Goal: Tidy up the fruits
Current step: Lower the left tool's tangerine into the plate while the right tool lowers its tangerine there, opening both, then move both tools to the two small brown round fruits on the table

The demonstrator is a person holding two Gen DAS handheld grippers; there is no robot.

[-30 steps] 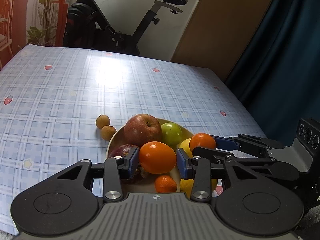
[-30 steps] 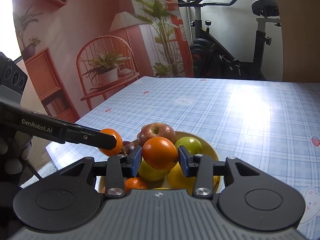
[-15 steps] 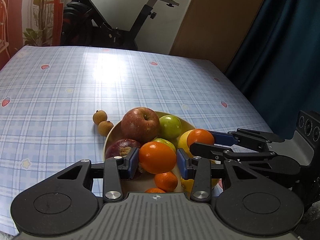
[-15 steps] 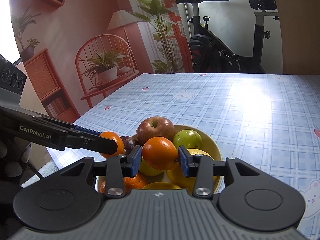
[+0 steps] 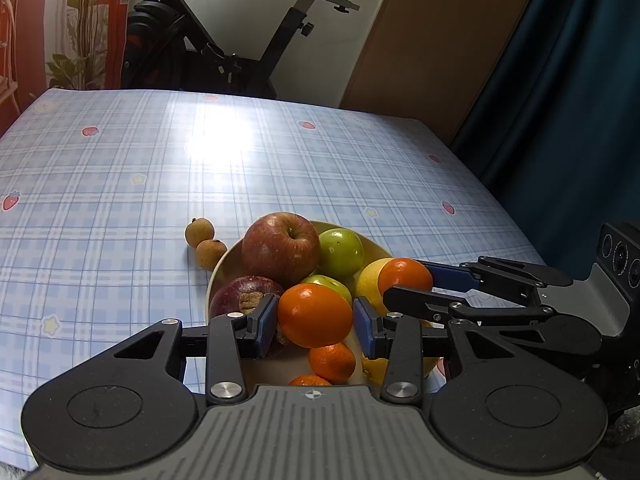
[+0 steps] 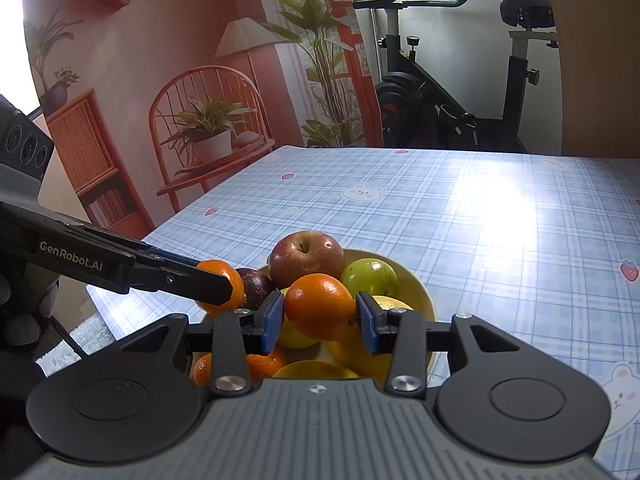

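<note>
Both claws are busy at once. The left gripper (image 5: 315, 316) is clenched on an orange (image 5: 314, 315), blue pads pressed to either side, and it hangs right over the yellow bowl (image 5: 218, 276). The right gripper (image 6: 319, 307) grasps a second orange (image 6: 320, 306) the same way, over the same bowl. The two claws come in from opposite sides, their tips close together above the heap.

In the bowl: a red apple (image 5: 281, 249) at the back, a green fruit (image 5: 341, 253) just beside it, another green one (image 5: 326, 285) tucked behind the left claw's orange, a dark purple fruit (image 5: 240, 295) near the left pad, a lemon (image 5: 370, 282) and two small tangerines (image 5: 332, 362) lower down.

The bowl sits near the front edge of the table (image 5: 120, 184), which wears a blue checked cloth. Two small brown fruits (image 5: 199, 232) lie on the cloth, outside the bowl, the nearer one touching its rim on the left wrist view's left side.

An exercise bike (image 6: 460, 92) stands beyond the far edge.
</note>
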